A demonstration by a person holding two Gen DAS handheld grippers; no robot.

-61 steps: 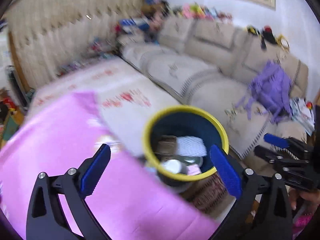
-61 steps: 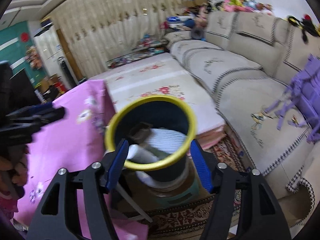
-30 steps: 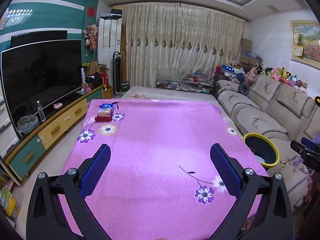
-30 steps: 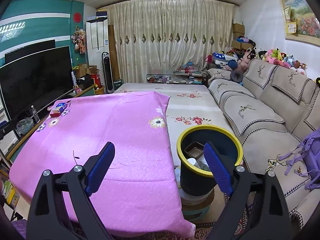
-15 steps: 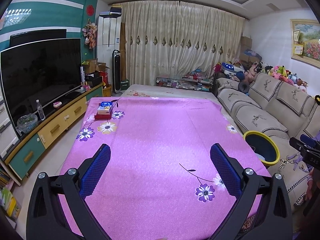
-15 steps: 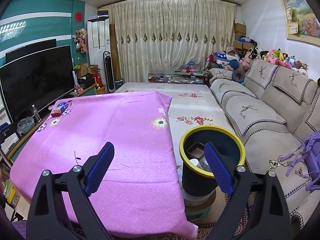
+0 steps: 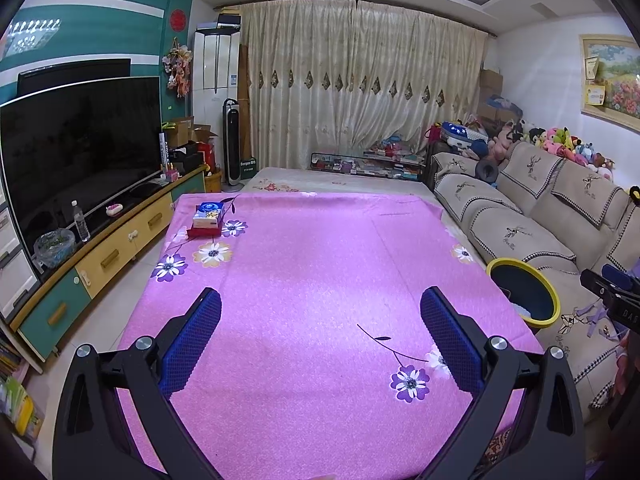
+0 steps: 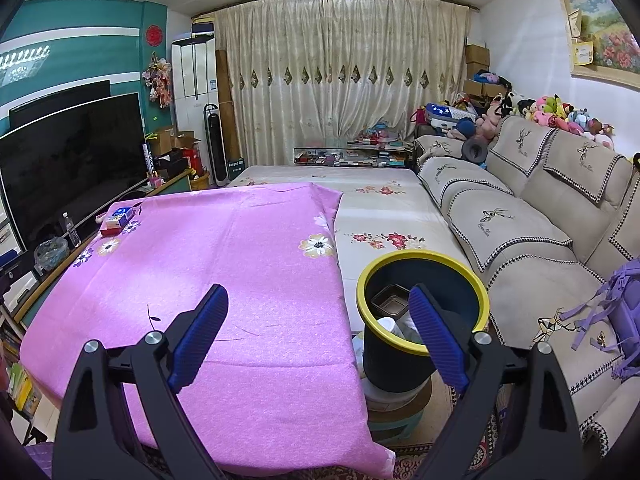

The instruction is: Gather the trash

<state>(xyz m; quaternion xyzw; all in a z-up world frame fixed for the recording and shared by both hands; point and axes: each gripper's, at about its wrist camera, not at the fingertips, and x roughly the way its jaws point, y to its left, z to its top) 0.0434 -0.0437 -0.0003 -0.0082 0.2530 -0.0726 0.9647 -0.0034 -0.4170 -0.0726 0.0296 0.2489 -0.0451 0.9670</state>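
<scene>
A dark bin with a yellow rim (image 8: pixel 424 308) stands on a low stool off the table's right edge; a brown tray and white trash lie inside it. The same bin (image 7: pixel 524 292) shows at the right of the left wrist view. My left gripper (image 7: pixel 320 344) hangs open over the pink flowered tablecloth (image 7: pixel 312 264), nothing between its blue pads. My right gripper (image 8: pixel 318 334) is open too, over the table's right edge with its right finger in front of the bin. The right gripper's tip (image 7: pixel 608 284) pokes into the left wrist view.
A blue tissue pack on a red box (image 7: pixel 207 216) sits at the table's far left corner. A beige sofa (image 8: pixel 520 216) runs along the right with a purple backpack (image 8: pixel 616 300). A TV (image 7: pixel 76 152) on a cabinet lines the left wall.
Two seconds ago both grippers were close over the bin. They have since pulled back and up to face the whole table, and in the last half second they barely move.
</scene>
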